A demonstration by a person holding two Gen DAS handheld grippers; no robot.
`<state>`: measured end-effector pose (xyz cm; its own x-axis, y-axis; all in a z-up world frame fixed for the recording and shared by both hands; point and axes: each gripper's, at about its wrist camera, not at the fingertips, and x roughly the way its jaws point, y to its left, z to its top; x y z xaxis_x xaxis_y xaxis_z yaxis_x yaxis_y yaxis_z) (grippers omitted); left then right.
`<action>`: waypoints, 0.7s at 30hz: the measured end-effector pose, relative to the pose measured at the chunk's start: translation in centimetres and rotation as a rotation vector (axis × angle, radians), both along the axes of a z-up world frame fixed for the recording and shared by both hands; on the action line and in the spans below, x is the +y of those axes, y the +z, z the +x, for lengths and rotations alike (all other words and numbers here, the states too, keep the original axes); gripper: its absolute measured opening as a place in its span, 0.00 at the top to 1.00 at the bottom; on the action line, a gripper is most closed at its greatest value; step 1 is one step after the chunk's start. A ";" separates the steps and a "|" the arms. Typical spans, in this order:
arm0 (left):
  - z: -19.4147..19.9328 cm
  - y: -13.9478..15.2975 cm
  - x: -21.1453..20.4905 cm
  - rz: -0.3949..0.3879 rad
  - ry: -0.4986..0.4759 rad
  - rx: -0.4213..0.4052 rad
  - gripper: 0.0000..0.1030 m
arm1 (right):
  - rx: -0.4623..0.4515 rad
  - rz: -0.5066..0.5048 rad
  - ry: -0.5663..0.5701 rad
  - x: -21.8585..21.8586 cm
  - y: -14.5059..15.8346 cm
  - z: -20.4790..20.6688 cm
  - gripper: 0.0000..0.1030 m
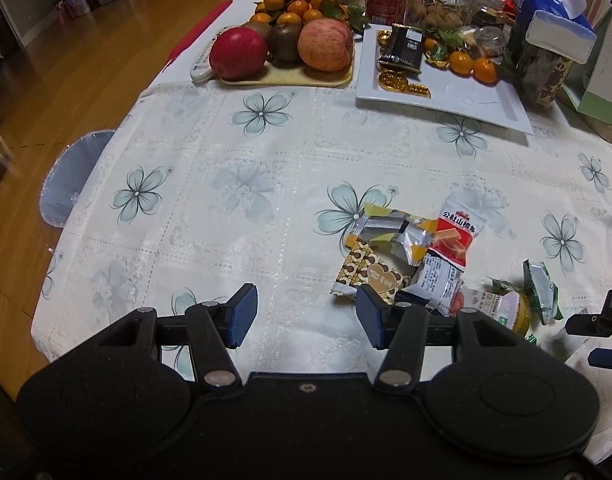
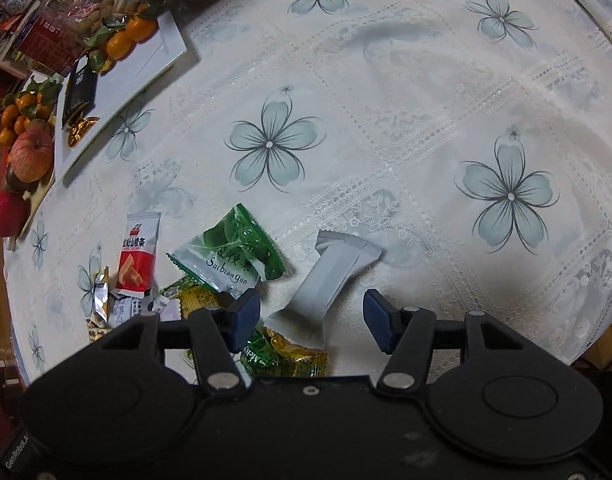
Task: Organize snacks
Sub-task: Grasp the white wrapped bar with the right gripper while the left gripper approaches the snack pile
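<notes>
1. Lowering the right tool point(image 2: 312, 318), jaws part open with nothing gripped, should straddle the plain white packet point(image 2: 333, 280) across its narrow width.
2. That packet lies flat at twelve o'clock of the tool, beside a green packet point(image 2: 230, 256) at ten.
3. Left tool point(image 1: 304, 318) hangs open, empty, above the surface point(image 1: 226, 200).

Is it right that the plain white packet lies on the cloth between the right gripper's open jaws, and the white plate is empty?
Not quite: the white plate isn't empty. The left wrist view shows a black packet, gold coins and oranges on it. The white packet does lie between the right gripper's open jaws.
</notes>
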<state>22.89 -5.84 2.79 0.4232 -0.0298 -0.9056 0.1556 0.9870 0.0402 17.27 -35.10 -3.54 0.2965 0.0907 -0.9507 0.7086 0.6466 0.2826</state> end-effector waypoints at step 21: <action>1.8 -2.4 0.3 -0.106 0.068 0.165 0.43 | 0.070 -0.108 -0.033 0.8 -1.9 2.0 0.78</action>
